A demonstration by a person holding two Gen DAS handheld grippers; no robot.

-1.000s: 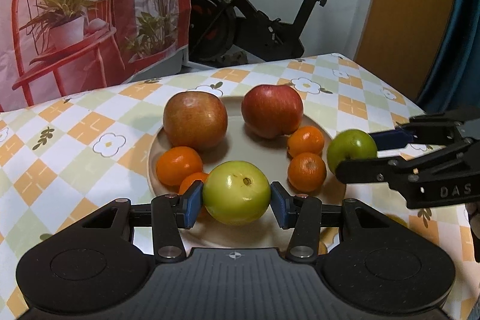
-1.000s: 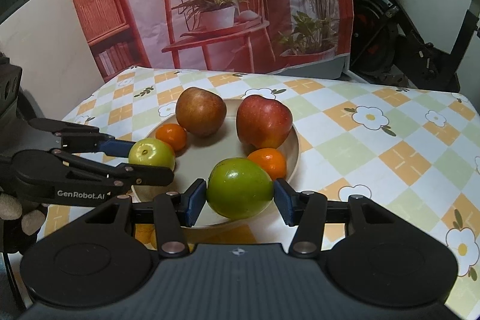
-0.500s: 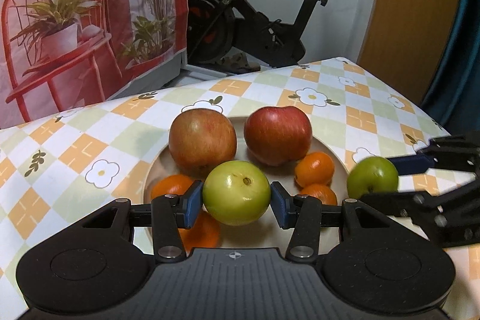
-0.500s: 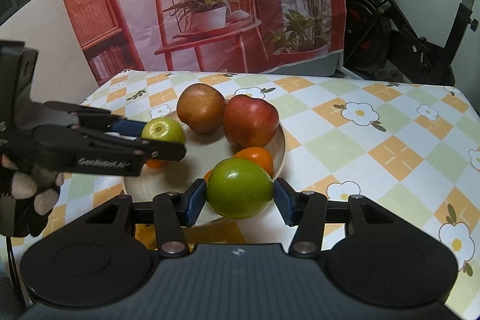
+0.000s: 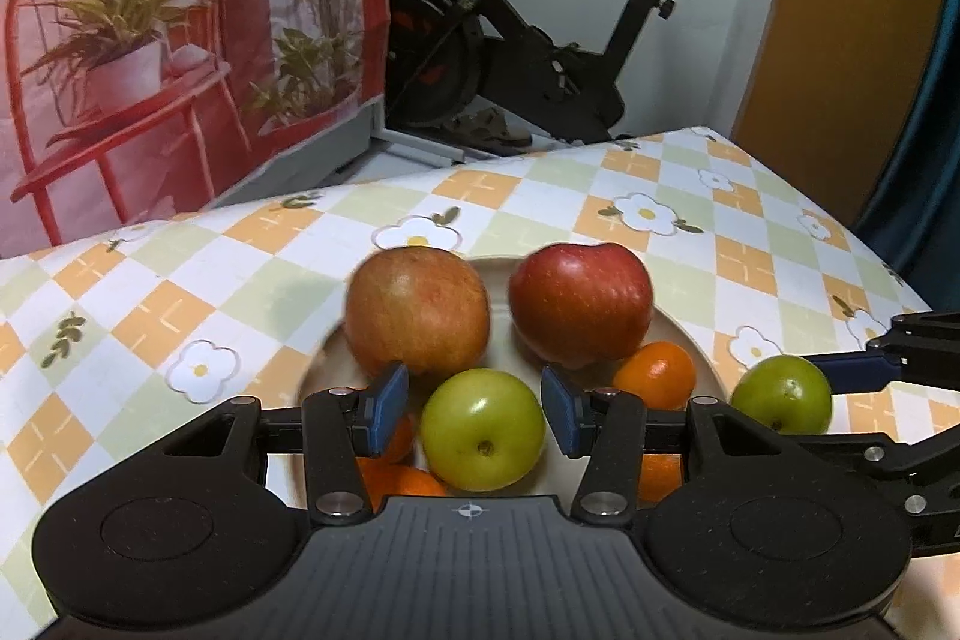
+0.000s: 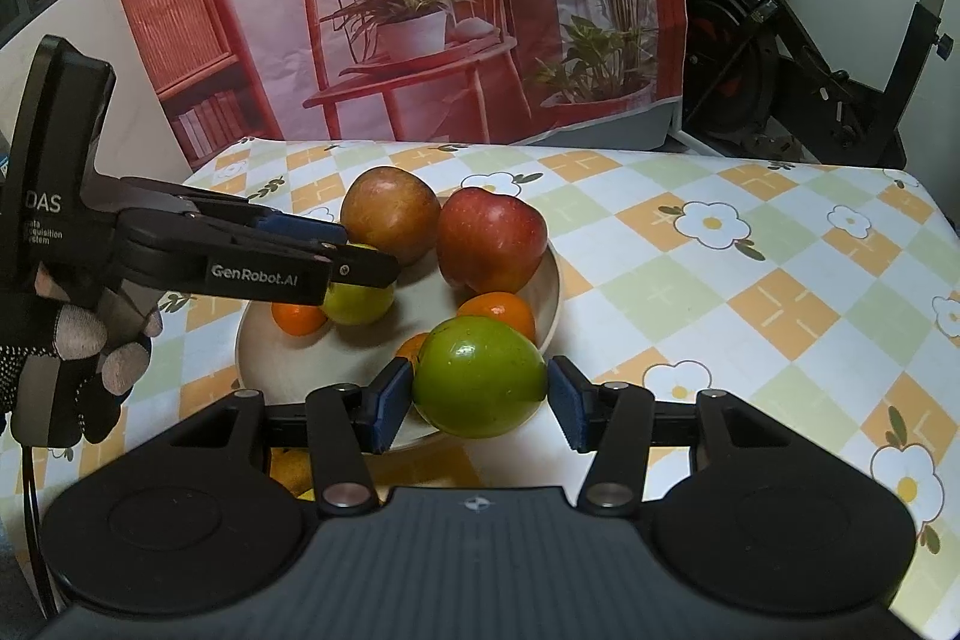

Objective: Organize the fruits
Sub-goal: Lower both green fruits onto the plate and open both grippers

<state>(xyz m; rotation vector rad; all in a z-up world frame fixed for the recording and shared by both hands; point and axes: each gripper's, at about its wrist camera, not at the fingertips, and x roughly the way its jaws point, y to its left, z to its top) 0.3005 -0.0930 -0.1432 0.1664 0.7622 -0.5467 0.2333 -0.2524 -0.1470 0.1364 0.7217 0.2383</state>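
While the right gripper [image 6: 480, 403] clamps its fingers [image 6: 390, 403] on the large green fruit [image 6: 480, 376], both blue pads pressed to its sides, that fruit hangs just over the near rim of the plate [image 6: 555, 289] rather than inside it. The bare patch of plate lies ahead of those fingers and a little to their left, and this is the relation the coming move seems to turn on: a short push forward and down would probably seat the fruit.

That patch is partly taken. The left gripper [image 5: 477, 415] reaches in from the left across the plate, and the small green fruit [image 5: 483, 430] sits between its fingers [image 5: 384, 415]. In the left wrist view a sliver of orange shows between the left pad and the fruit, so the fingers look slack, not pinching (the right pad may just brush the skin). From the right wrist view the small fruit appears to rest on the plate beside an orange [image 6: 297, 316].

Further back, the russet apple [image 6: 390, 223] and the red apple [image 6: 491, 238] stand side by side, touching or nearly so, with another orange [image 6: 498, 313] just beyond the large green fruit. The right hand is plainly the nearer one to the free spot. The risk is crowding: the left fingers likely need to clear the plate, over the checked table [image 6: 720, 280], before the round fruit can settle without rolling into the oranges.
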